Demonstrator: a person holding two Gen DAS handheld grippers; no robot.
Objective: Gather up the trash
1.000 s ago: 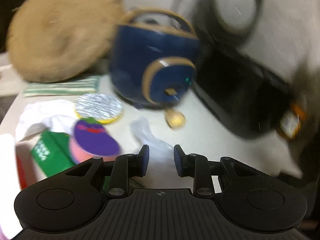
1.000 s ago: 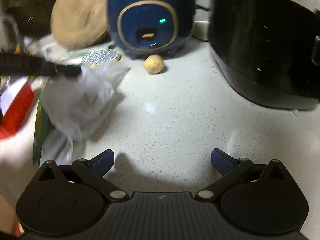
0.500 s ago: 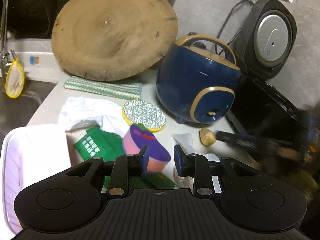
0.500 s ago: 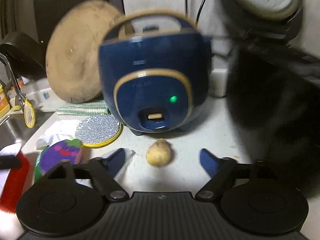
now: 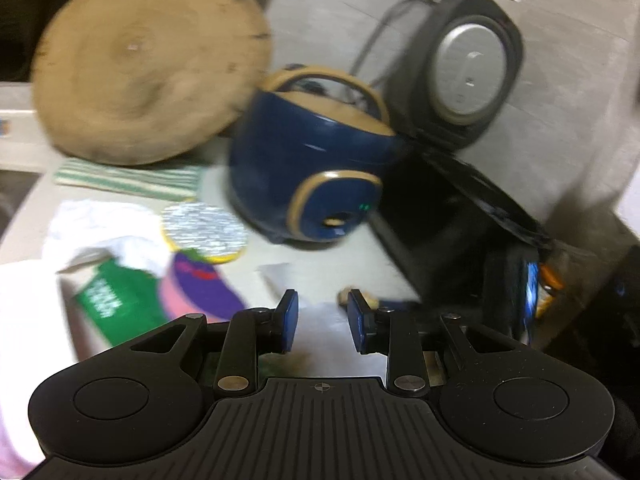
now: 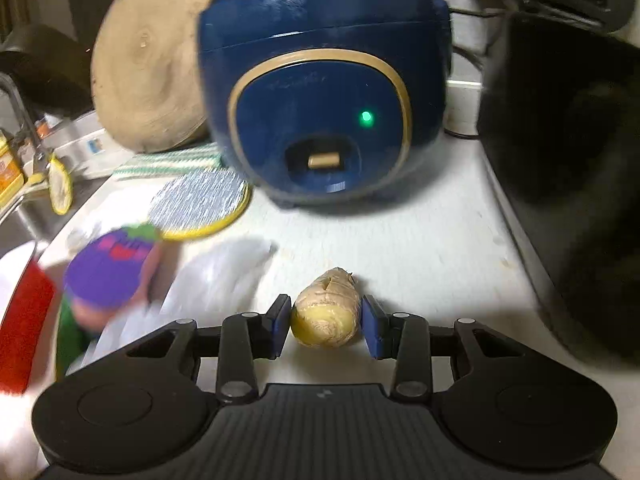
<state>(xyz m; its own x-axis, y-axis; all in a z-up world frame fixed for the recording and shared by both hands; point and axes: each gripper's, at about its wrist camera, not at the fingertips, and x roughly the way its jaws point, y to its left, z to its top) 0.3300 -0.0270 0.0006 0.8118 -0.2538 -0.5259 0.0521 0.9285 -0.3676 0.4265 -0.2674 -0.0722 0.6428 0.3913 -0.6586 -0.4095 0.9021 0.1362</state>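
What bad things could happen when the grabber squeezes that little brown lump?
1. The lump is rounded and sits between the right gripper's fingers, with a small gap on the right side, so it might roll or squirt out as they close.
2. The blue cooker stands just behind it; pushing forward could bump it.
3. The clear bag lies just left of the fingers and could get snagged.

blue cooker front: faint script brand, too blurred to read
green packet: white lettering, motion-blurred, illegible
purple sponge: red marks on top, can't tell if txt
readable txt/nos.: none
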